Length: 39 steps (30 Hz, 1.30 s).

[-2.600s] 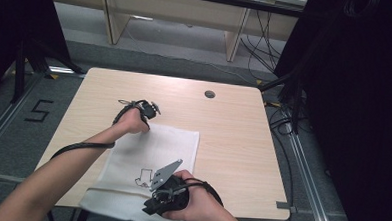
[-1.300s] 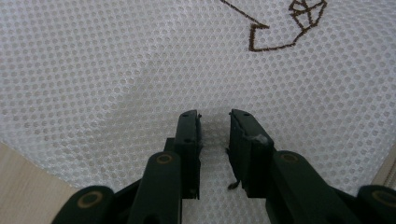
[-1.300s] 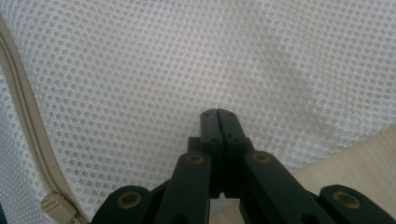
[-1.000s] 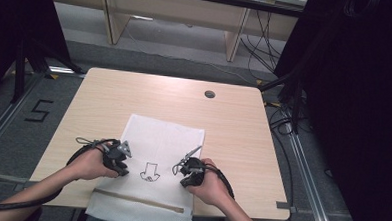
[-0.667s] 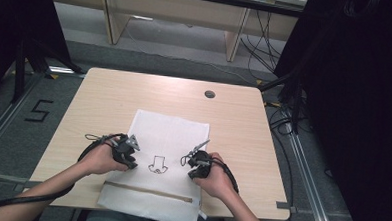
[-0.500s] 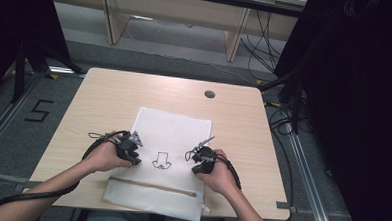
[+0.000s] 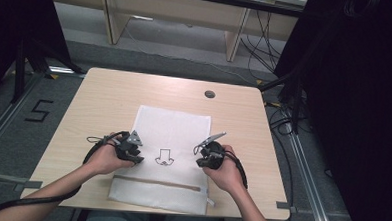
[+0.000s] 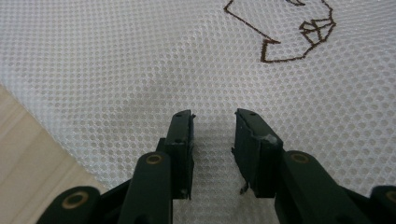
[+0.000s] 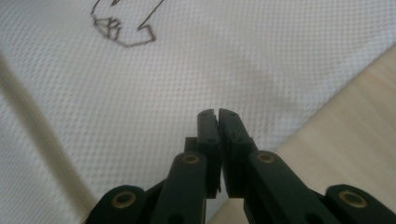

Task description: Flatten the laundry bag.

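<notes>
The left gripper (image 8: 212, 135) stands with its jaws partly apart, a clear gap between the two black pads, and they have just been opening; nothing is pinched between them, only white mesh lying flat beneath the tips. In the high view this left gripper (image 7: 131, 148) sits over the left edge of the mesh bag (image 7: 170, 139), held in the person's left hand (image 7: 107, 159). The right gripper (image 9: 218, 122) has its jaws closed almost together, just a thin slit between the pads; whether any mesh is caught in that slit cannot be told. Seen from above, the right gripper (image 7: 209, 153) is at the bag's right edge, in the right hand (image 7: 226, 169). The bag lies spread flat on the wooden table (image 7: 104, 101), near the person's side, with a dark outline drawing (image 7: 165, 157) at its middle, between the two grippers. A grey strip (image 7: 156, 183) runs across the bag near its lower end, which reaches the table's front edge.
</notes>
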Available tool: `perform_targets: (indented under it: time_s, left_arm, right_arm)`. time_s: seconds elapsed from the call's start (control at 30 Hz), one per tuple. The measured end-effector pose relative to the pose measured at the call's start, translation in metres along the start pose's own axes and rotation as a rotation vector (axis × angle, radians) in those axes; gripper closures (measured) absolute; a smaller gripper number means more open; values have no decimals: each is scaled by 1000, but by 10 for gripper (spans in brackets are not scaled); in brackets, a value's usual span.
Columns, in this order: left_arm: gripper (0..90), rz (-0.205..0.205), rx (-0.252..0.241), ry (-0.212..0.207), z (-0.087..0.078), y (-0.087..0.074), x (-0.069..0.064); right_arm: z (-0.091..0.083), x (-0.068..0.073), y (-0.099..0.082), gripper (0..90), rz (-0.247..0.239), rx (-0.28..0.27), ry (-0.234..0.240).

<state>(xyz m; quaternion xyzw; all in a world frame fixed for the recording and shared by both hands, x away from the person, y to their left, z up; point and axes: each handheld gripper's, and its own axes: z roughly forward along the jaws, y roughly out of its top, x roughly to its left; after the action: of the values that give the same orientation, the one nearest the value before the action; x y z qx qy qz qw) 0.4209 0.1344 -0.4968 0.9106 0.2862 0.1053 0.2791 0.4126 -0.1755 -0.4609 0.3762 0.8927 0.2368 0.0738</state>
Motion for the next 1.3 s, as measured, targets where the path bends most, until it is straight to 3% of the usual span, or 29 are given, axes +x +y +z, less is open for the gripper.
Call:
perform_targets:
  time_s: [0.07,0.1,0.13,0.23,0.27,0.33,0.43,0.7,0.87,0.93,0.97,1.0,1.07,1.13,1.17,1.3]
  left_arm:
    - [668,-14,-7,2,0,-1,-2]
    - [669,0,-14,11,-1,-3,-3]
    - [669,0,-14,11,-1,-3,-3]
    - [668,-14,-1,0,-2,-4,-5]
    - [672,-12,-26,16,-1,-5,-6]
    - [694,-18,-10,9,-3,-5,-7]
    - [697,-7,-30,34,-2,-6,-9]
    - [696,-2,-18,26,-1,-4,-9]
    - [680,-23,-38,33,1,-4,-8]
    - [638,-17,-43,36,1,-3,-6]
    - [615,-17,-43,36,1,-3,-6]
    - [615,6,-38,33,0,-3,-4]
    - [570,13,-67,31,0,-2,-2]
    - [521,8,-99,18,-1,0,-2]
    - [479,-14,-136,9,-3,2,-4]
    - [416,-13,-182,-3,-4,5,-7]
  right_arm:
    - [-3,7,-8,897,-16,29,18]
    - [-2,12,-14,898,-1,68,31]
    - [-1,12,-17,898,-28,73,35]
    - [2,15,-20,895,-30,91,35]
    - [3,16,-20,895,-33,103,37]
    - [6,15,-19,896,-38,112,34]
    - [15,14,-16,900,-48,136,19]
    - [18,9,-10,900,-37,127,-35]
    - [17,9,-10,898,-15,123,-38]
    - [10,10,-13,853,41,55,-31]
    - [10,10,-13,853,41,55,-31]
    - [5,7,-12,838,29,6,-40]
    - [-6,4,-13,789,42,-51,-57]
    - [-13,2,-18,761,88,-62,-55]
    - [-14,-4,-24,734,105,-65,-50]
    - [-16,-10,-30,689,143,-63,-51]
